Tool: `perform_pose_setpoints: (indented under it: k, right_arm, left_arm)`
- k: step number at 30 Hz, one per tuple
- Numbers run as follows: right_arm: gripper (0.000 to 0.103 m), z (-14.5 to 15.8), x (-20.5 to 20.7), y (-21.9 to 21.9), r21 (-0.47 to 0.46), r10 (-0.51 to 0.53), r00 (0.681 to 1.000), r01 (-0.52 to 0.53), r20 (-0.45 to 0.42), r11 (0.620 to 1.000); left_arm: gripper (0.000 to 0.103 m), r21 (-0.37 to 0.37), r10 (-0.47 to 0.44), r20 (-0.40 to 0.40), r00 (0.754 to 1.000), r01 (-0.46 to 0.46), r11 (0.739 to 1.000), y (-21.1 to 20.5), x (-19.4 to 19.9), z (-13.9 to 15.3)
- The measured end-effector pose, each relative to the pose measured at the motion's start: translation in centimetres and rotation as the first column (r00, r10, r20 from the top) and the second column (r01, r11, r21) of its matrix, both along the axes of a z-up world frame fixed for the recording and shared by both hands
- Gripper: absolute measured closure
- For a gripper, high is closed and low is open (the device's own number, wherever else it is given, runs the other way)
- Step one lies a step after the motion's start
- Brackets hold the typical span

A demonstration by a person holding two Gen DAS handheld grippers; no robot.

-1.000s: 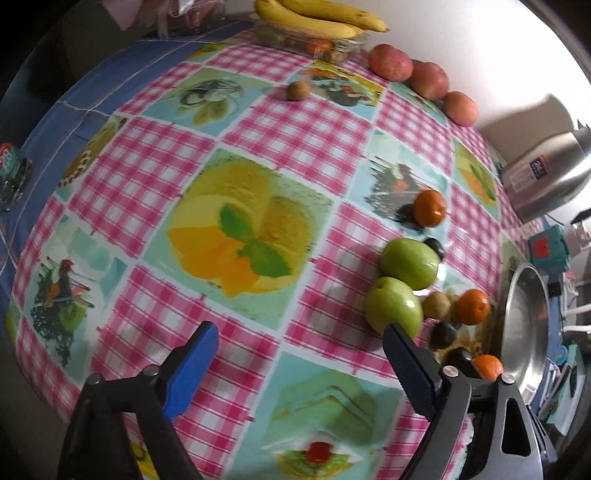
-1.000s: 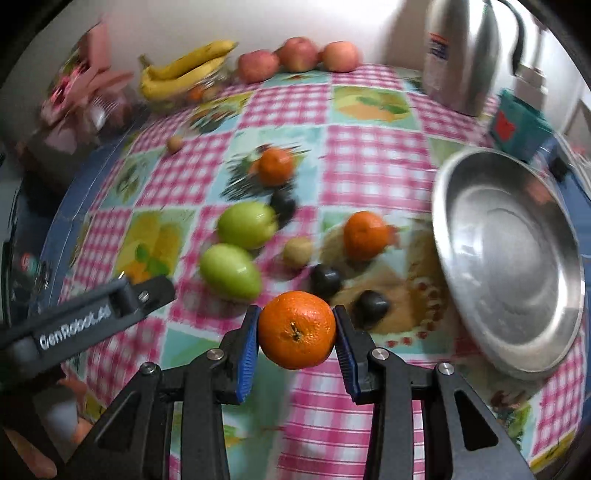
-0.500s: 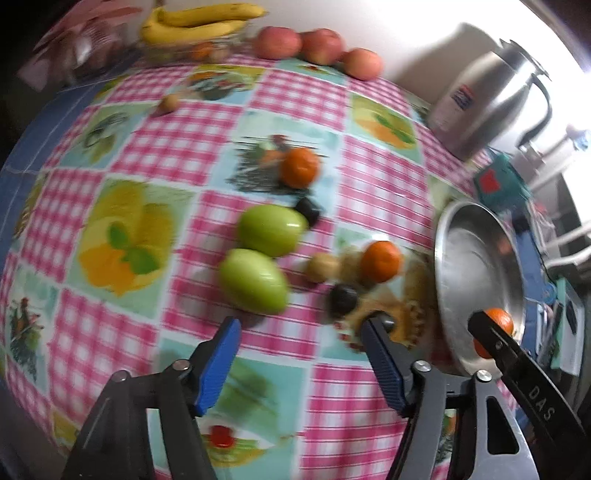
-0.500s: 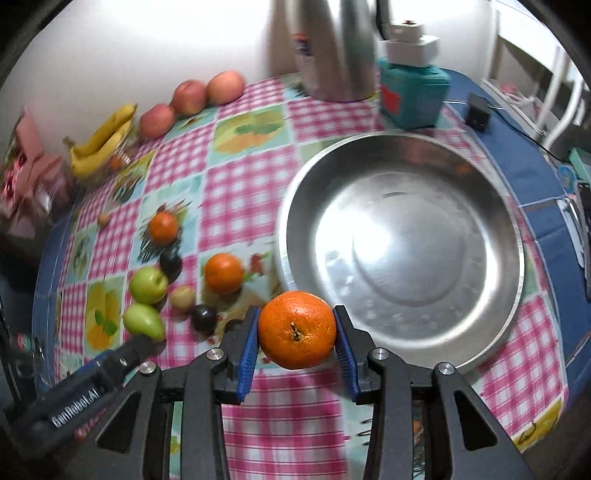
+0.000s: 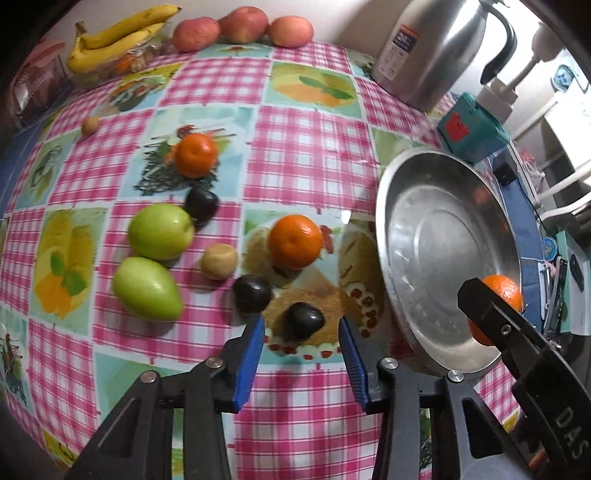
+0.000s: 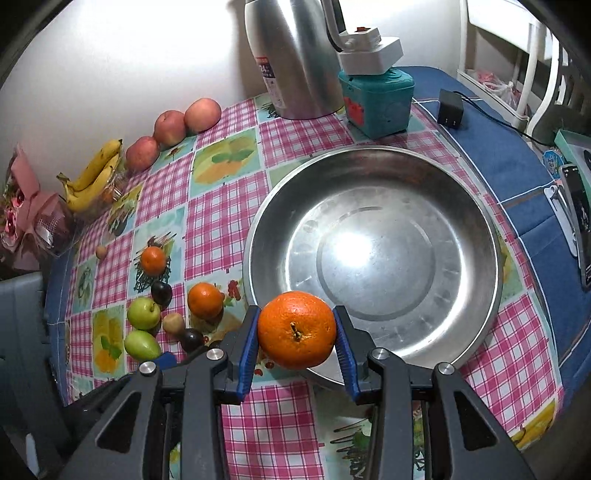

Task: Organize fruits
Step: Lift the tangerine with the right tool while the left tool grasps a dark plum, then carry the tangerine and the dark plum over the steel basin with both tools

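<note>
My right gripper is shut on an orange and holds it above the near rim of the steel bowl. The left wrist view shows that same orange at the bowl's right edge. My left gripper points down at the checked tablecloth, its jaws closing. A dark plum lies between the blue pads, with a gap on each side. Just beyond it lie another plum, an orange, a small tan fruit and two green fruits.
Farther back lie a second orange and a third plum. Red apples and bananas line the wall. A steel thermos and a teal box stand behind the bowl. Phones and cables lie right of it.
My left gripper slid right across the table to the dark plum and its jaws narrowed. My right gripper carried the orange from above the loose fruit to the bowl's near rim.
</note>
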State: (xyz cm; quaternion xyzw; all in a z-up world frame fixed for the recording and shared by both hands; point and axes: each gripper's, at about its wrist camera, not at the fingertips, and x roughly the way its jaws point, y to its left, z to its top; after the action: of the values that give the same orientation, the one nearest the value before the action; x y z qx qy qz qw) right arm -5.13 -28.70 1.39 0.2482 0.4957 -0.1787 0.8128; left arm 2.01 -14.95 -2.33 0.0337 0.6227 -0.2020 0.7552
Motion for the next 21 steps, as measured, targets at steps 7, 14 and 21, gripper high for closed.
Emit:
perform_pose_setpoints:
  k: [7,14,21]
  right_arm:
    - [0.063,0.1,-0.1,-0.6,0.021,-0.019,1.000,0.019,0.015,1.000]
    - [0.063,-0.1,-0.2,-1.0,0.034,-0.028,0.999,0.028,0.022,0.999]
    - [0.063,-0.3,-0.2,-1.2,0.042,-0.034,0.999,0.033,0.018,0.999]
  left_arm:
    - [0.060,0.056,-0.004,-0.011,1.000,0.005,0.998,-1.5,-0.1,-1.4]
    - [0.065,0.080,0.022,-0.023,0.999,-0.020,0.997,-2.5,0.2,-2.9]
    - [0.072,0.061,0.032,-0.027,0.999,-0.031,0.998,-2.6,0.5,-3.3]
